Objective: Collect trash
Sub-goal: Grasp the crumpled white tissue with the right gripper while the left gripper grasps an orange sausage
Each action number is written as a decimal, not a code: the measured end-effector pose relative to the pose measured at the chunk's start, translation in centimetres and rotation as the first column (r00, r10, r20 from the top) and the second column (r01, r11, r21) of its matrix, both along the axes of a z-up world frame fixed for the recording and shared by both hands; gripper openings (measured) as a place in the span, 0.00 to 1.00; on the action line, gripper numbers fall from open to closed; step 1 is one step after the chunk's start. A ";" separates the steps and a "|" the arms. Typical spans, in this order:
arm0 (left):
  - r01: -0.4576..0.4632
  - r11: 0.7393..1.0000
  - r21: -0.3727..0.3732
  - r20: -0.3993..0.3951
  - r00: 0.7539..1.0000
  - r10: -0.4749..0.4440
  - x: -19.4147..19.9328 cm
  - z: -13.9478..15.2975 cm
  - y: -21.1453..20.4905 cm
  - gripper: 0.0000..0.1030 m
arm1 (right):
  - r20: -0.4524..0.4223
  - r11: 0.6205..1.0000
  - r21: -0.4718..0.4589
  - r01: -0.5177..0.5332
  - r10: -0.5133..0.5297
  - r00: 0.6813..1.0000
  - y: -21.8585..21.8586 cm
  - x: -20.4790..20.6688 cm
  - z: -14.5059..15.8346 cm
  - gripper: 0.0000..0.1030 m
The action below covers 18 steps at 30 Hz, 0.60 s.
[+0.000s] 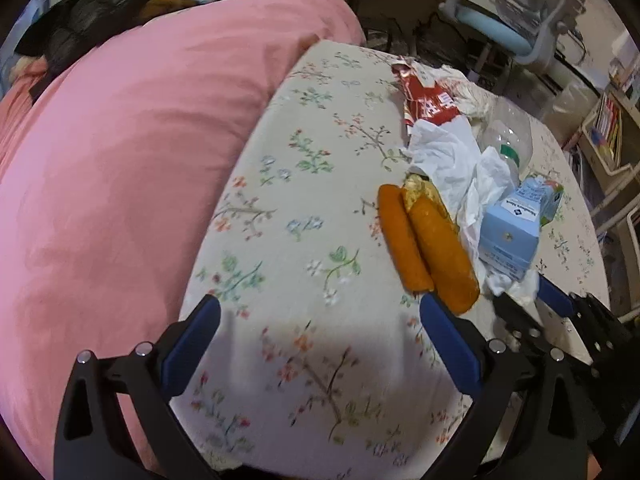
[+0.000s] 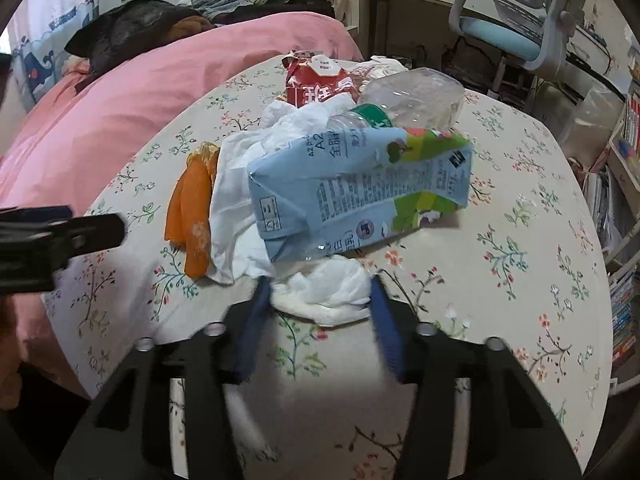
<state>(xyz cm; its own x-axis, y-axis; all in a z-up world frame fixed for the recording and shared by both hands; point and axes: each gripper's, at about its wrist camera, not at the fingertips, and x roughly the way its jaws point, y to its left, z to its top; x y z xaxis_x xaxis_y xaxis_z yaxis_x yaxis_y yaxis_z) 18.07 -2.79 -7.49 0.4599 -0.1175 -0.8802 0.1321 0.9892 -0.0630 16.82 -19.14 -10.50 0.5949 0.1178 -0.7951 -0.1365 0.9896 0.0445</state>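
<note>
Right wrist view: right hand-held gripper (image 2: 320, 296) open around tissue (image 2: 328, 292); carton (image 2: 360, 192) lying on floral bed (image 2: 520, 240); left hand-held gripper (image 1: 320, 308) open.

Soft indoor light, fisheye-bent edges, dark vignette corners, slight motion blur, shadows below.

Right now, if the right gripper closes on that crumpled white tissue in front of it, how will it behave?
The crumpled tissue looks soft and wrinkled, so it will probably squash flat between the right gripper's open fingers. It seems light, so lifting should be easy. The milk carton seems to rest against it and may shift.
</note>
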 end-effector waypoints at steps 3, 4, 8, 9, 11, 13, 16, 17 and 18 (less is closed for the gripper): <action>0.016 1.000 0.025 -0.008 1.000 -0.016 1.0 -0.5 -0.8 0.93 | -0.007 0.998 0.059 0.002 -0.002 1.000 -1.2 -0.7 0.3 0.35; 0.018 0.999 0.028 -0.009 1.000 -0.018 1.3 -0.6 -0.9 0.93 | -0.007 0.998 0.067 0.002 -0.002 1.000 -1.4 -1.0 0.4 0.34; 0.039 0.998 0.053 -0.006 0.999 -0.039 2.0 -1.0 -1.5 0.93 | -0.005 0.996 0.089 -0.007 0.007 1.000 -2.1 -2.2 0.7 0.34; 0.042 0.997 0.062 -0.010 0.999 -0.041 2.1 -1.2 -1.6 0.93 | -0.006 0.995 0.096 -0.007 0.008 1.000 -2.4 -2.5 0.7 0.34; 0.047 0.997 0.054 -0.012 0.999 -0.046 2.4 -1.4 -1.7 0.93 | -0.012 0.994 0.112 -0.004 0.006 1.000 -3.0 -2.9 0.7 0.34; 0.057 0.997 0.059 -0.001 0.998 -0.057 2.7 -1.4 -2.1 0.93 | -0.016 0.993 0.121 -0.002 0.004 1.000 -3.5 -3.2 0.6 0.35; 0.070 0.995 0.066 -0.001 0.998 -0.070 3.2 -1.7 -2.7 0.93 | -0.015 0.992 0.127 -0.009 0.011 1.000 -3.8 -3.6 0.6 0.38; 0.073 0.995 0.069 0.000 0.997 -0.074 3.3 -1.8 -2.8 0.93 | -0.014 0.992 0.127 -0.012 0.014 1.000 -3.9 -3.7 0.6 0.39; 0.077 0.994 0.076 0.000 0.997 -0.077 3.5 -2.0 -3.1 0.93 | -0.012 0.992 0.125 -0.016 0.018 1.000 -3.9 -3.7 0.5 0.39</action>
